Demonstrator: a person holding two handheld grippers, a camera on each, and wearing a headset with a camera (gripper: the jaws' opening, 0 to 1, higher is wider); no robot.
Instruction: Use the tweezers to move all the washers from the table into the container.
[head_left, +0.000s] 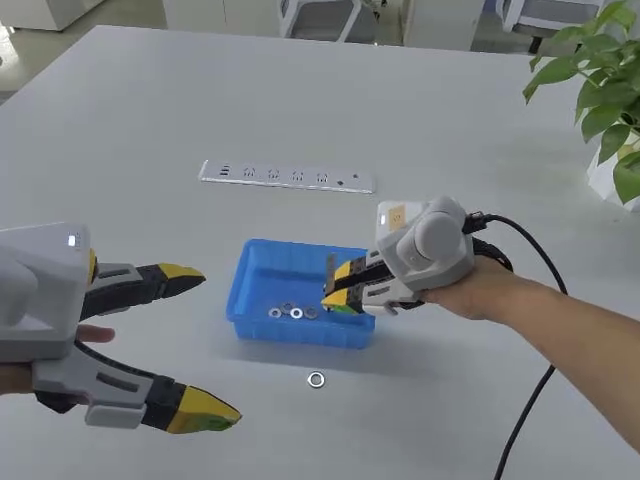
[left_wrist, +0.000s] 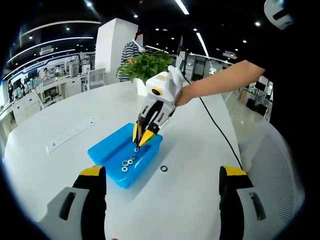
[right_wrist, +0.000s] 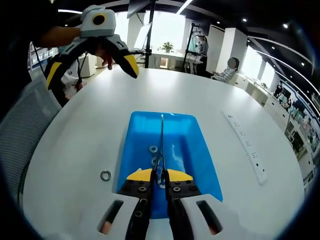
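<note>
Closest to the person, the left gripper (head_left: 215, 345) hangs over the table (head_left: 150, 120). Its two yellow-tipped jaws are spread wide with nothing in them. Just past it, one small round metal washer (head_left: 316, 379) lies flat on the table. It is near the front wall of the container (head_left: 250, 265) but not touching it.

The container is a low blue tray with smooth, shiny plastic walls and rounded corners. A few washers (head_left: 297, 314) lie in a short row on its floor, close to the front wall. The right gripper (head_left: 338, 295) sits over the right side of the tray. Its jaws are squeezed tight on the tweezers (right_wrist: 161, 135), a thin silver pair that reaches out over the tray floor by the washers. I cannot tell if the tips hold a washer.

The table is white and smooth, with lots of bare room all around the tray. Farther back lies a long white power strip (head_left: 287, 176). A green leafy plant (head_left: 600, 90) stands at the far right.
</note>
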